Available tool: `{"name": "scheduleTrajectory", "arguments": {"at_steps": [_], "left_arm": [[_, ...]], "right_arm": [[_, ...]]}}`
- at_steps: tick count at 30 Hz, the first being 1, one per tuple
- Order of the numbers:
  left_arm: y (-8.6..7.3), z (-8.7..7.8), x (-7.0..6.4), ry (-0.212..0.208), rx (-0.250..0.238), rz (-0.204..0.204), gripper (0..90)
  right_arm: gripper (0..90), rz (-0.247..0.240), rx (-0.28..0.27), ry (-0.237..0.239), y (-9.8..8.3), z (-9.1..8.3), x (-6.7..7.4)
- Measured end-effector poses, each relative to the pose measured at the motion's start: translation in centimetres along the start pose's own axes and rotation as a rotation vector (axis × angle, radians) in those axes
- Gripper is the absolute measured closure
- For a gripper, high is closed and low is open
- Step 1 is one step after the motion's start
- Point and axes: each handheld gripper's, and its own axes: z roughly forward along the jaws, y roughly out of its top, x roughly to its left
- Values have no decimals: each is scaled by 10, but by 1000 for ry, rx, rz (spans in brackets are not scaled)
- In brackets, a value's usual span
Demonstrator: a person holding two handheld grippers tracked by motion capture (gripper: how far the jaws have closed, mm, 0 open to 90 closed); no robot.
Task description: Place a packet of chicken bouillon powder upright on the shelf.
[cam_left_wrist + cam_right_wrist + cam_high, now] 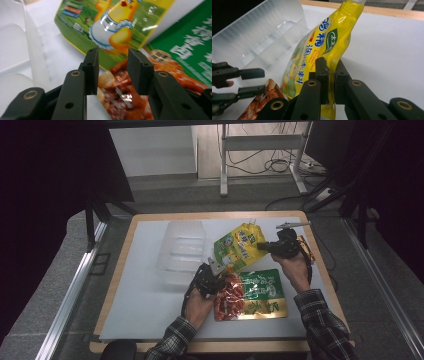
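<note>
Right gripper [329, 75] pinches the yellow pouch [322, 47] by 1 edge — left gripper [112, 71] released; it could slip toward the bin [181, 251].

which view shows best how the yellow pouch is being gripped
The right gripper view: the right gripper pinches the yellow pouch edge between its jaws. The high view shows the whole pouch, small. The left gripper view shows its printed lower part.
</note>
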Motion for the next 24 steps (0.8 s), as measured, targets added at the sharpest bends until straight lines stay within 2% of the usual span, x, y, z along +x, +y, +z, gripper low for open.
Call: {"name": "scheduleTrajectory", "arguments": {"at_steps": [4, 10, 13, 18, 19, 20, 24], "left_arm": [[-4, -9, 0, -31, -8, -2, 589], [-9, -19, 0, -38, -20, 17, 533], [-14, -27, 2, -43, -27, 26, 504], [-19, -32, 4, -50, -35, 35, 413], [-21, -34, 5, -74, -44, 29, 413], [-22, -34, 6, -96, -50, 24, 357], [-23, -38, 6, -129, -52, 19, 292]], "right_arm": [[852, -24, -11, -1, 6, -5, 6], [853, -37, -16, 4, 13, -8, 10], [854, -60, -21, 8, 18, -11, 15], [854, -86, -20, 6, 25, -14, 21], [855, -96, -16, 3, 27, -15, 23], [855, -114, -16, -3, 31, -17, 26], [865, -135, -12, -11, 37, -19, 30]]}}
